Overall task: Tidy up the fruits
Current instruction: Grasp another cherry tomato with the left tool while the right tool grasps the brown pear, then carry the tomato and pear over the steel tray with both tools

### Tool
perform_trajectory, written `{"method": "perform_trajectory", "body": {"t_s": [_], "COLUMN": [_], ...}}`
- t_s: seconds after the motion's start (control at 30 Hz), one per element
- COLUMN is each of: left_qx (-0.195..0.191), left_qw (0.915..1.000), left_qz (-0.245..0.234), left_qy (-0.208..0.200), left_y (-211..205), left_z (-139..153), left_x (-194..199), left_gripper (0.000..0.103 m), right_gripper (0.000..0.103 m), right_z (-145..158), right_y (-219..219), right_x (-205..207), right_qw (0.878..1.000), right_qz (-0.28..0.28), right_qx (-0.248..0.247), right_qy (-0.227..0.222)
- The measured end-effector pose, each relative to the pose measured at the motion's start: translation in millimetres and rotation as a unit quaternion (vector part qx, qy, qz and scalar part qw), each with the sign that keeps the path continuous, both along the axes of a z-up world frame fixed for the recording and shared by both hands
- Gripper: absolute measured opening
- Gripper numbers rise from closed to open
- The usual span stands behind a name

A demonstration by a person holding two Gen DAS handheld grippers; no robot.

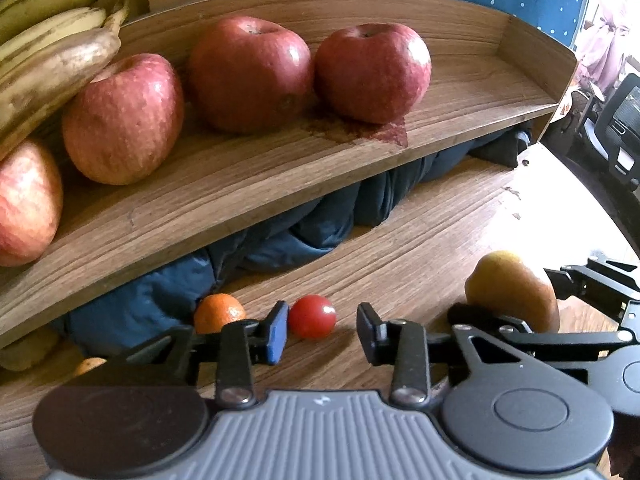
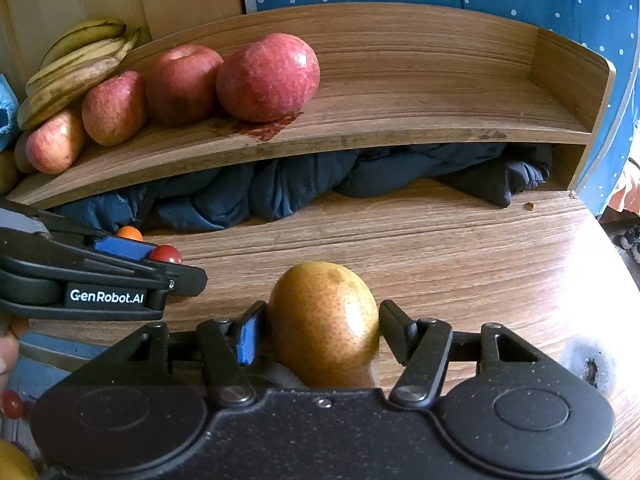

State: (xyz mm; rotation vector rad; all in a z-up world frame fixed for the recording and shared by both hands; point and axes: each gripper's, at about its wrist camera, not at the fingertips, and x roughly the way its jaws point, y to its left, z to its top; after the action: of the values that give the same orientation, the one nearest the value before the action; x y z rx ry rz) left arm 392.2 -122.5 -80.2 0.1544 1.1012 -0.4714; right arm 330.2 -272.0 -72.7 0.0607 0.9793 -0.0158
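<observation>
Pear (image 2: 324, 320) on bench (image 2: 460, 248), seated between right tool (image 2: 320, 330) pads, apparently gripped. Cherry tomato (image 1: 312, 317) sits inside left tool (image 1: 323, 330) gap, touching left pad only; not clamped.

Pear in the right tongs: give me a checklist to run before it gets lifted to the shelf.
1. Pear between the right tongs: ok, both pads sit against its sides.
2. Grip firm enough to lift: cannot tell.
3. Free spot on the wooden shelf: ok, the stretch right of the apples is bare.
4. Left tongs out of the way: ok, off to the left by the cherry tomato, which lies just beyond their tips, not gripped.
5. Path upward: ok, nothing stands between pear and shelf edge.
6. Dark red stain on the shelf: not ok, set the pear away from it.
</observation>
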Motion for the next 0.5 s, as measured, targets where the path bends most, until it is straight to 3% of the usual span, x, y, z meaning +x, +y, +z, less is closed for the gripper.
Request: {"method": "perform_trajectory", "body": {"t_s": [0.17,0.5], "left_qx": [-0.004,-0.019], "left_qw": [1.0000,0.9997], "left_qz": [0.005,0.013], "left_qy": [0.000,0.002], "left_y": [5,16], "left_z": [1,9], "left_x": [1,-2], "left_gripper": [0.027,0.026], "right_gripper": [0.056,0.056], "right_z": [1,3], "right_y": [1,4], "right_x": [0,-2], "right_qw": [1.000,1.000], "right_qz": [-0.002,-0.004], "right_qx": [-0.006,-0.014], "right_qy": [-0.001,-0.008]}}
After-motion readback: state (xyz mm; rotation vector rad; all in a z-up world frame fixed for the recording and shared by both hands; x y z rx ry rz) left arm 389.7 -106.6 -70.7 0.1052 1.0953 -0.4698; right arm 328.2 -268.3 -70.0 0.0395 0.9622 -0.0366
